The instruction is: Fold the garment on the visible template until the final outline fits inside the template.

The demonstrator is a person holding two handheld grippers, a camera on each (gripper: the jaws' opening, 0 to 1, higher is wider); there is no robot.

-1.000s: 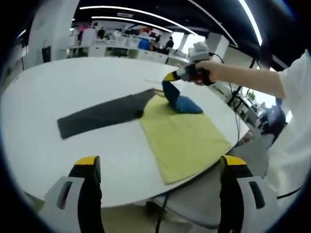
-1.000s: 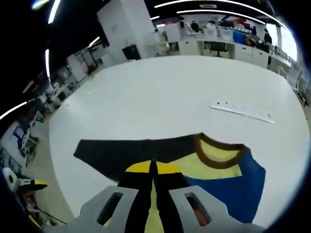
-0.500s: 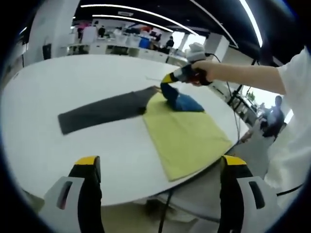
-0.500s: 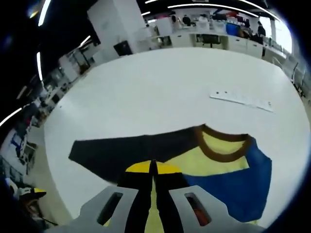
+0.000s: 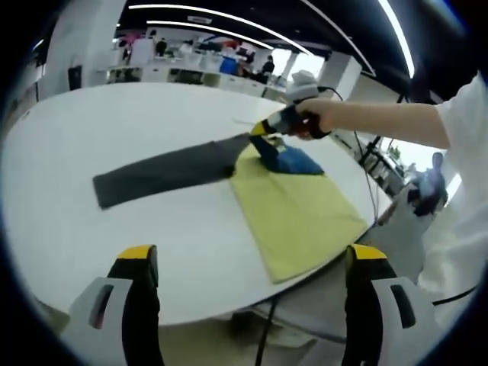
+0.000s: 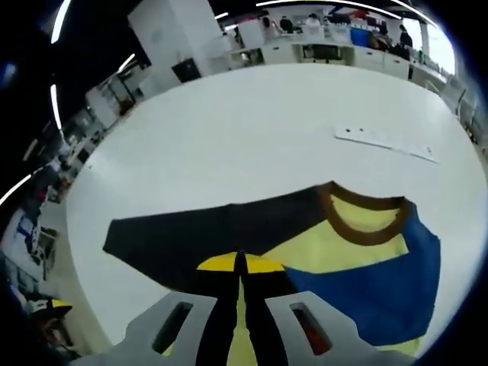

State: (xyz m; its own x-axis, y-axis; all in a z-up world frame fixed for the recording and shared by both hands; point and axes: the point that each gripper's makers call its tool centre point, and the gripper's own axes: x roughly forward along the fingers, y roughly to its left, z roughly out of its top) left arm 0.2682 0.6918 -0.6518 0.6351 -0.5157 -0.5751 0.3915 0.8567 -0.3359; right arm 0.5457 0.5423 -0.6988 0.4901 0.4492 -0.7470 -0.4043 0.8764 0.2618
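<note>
- The left tongs (image 5: pixel 248 305) stand wide open at the near edge of the round white tabletop (image 5: pixel 91 122), with nothing between the yellow-tipped jaws; their lower parts are cut off by the bottom of the left gripper view.
- The garment (image 5: pixel 293 210) lies on the tabletop toward its right side, a yellow panel spread flat and reaching close to the near rim.
- At its far end a blue part (image 5: pixel 293 162) is bunched up, and the right tongs (image 5: pixel 259 131) pinch it there, the fabric rising to the tips.
- A hand (image 5: pixel 309 122) holds those tongs; the bare forearm and a white sleeve (image 5: pixel 465 175) run out of frame on the right.
- A dark grey strip (image 5: pixel 164 169) lies flat to the left of the garment, its right end meeting or slipping under the yellow cloth; which one is hard to tell.
- In the right gripper view, the right tongs (image 6: pixel 240 267) are closed, the jaws pressed together; the fold they grip is hidden behind them.
- Beyond them show the yellow cloth, a brown collar band (image 6: pixel 364 225) and the blue part, whose lower edge is cut off.
- A pale flat strip (image 6: pixel 385 142), possibly a ruler, lies apart on the far tabletop.
- Background desks and people are too small to make out.
</note>
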